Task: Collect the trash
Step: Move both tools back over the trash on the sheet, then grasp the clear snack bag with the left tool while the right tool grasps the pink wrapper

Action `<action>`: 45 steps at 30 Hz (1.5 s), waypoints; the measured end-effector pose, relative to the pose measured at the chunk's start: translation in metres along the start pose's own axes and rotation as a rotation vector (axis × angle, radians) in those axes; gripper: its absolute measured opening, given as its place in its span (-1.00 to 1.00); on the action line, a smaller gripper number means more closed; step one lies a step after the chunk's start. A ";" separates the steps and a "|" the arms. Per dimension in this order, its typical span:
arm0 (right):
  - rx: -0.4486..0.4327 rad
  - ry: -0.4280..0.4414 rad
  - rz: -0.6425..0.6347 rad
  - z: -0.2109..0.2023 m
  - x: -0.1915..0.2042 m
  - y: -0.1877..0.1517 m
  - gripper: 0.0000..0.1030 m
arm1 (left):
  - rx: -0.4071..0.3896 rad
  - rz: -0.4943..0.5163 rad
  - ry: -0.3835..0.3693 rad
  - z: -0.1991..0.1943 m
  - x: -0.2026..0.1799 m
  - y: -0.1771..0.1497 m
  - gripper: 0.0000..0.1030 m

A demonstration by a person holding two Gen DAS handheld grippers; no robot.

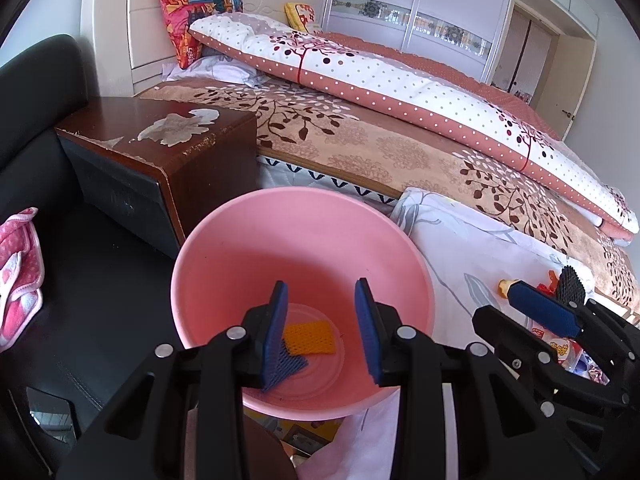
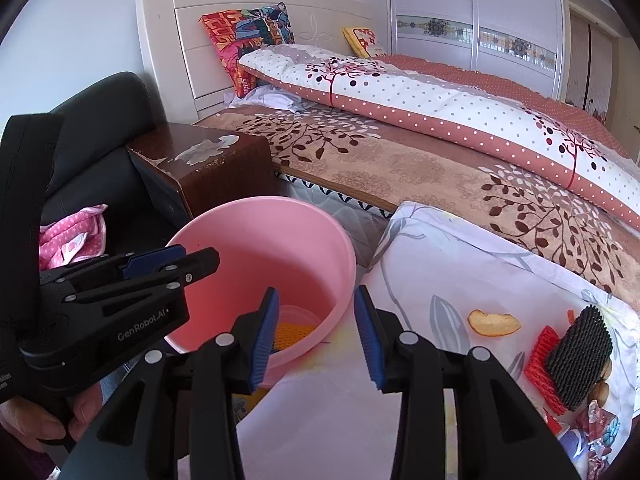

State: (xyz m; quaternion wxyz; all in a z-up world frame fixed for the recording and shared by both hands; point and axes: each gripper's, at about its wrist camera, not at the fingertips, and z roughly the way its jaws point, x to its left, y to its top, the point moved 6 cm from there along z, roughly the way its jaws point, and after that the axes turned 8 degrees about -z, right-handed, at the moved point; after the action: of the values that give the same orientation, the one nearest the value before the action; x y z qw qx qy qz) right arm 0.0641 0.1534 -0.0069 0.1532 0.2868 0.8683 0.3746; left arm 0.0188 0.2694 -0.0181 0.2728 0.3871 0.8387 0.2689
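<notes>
**Bedside trash and pink basin**

Bedroom furnishings fill the background: a bed covered by a leaf-patterned blanket and a polka-dot quilt, with a worn brown nightstand set beside it. A pink basin is seen beside a floral sheet, and an orange foam net is lying flat on its bottom. The left gripper is held over the basin, its jaws spread with nothing between them. The right gripper is poised at the basin's rim, jaws likewise spread and empty. More trash is scattered on the sheet: an orange peel, a black foam net, a red foam net partly under it, and crumpled wrappers.
</notes>
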 end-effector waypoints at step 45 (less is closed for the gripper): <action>0.094 -0.386 0.484 -0.125 -0.238 -0.184 -0.26 | 0.179 0.463 -0.418 -0.006 -0.231 -0.111 -0.33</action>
State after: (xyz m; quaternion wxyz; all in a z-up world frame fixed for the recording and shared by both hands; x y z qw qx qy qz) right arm 0.1208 -0.1655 -0.0466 0.2081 0.5579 0.7460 0.2983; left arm 0.0863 0.0218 -0.0294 0.3356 0.6369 0.6745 0.1637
